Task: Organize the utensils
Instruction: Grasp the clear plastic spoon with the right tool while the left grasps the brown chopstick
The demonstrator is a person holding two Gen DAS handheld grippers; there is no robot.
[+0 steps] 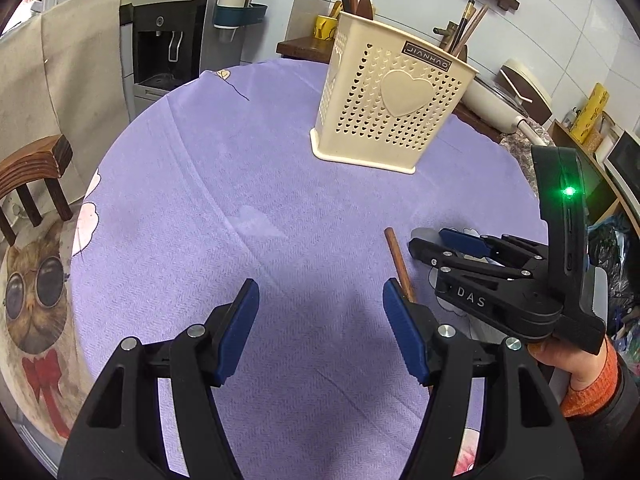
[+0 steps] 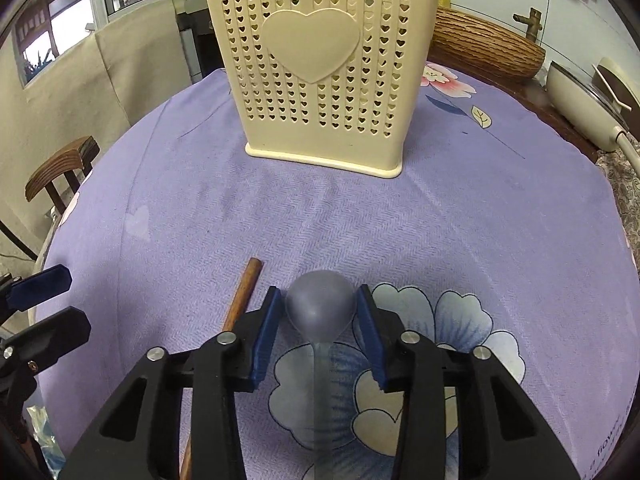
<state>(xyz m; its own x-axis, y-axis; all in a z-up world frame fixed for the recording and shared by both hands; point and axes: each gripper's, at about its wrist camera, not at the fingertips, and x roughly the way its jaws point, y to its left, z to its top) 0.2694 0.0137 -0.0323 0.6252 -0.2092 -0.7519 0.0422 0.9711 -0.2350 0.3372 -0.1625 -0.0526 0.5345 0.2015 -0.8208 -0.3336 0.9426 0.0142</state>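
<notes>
While left tongs (image 1: 320, 308) gape wide, right tongs (image 2: 316, 312) straddle one spoon (image 2: 320, 304), unclamped; one wooden stick (image 2: 240, 304), one holder (image 2: 320, 80).

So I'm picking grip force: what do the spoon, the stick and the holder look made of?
Spoon: likely polished metal, going by its smooth grey sheen.
Stick: probably wood, being matte brown with a cut round end.
Holder: cream moulded plastic, judging by its punched heart holes and raised heart.
</notes>
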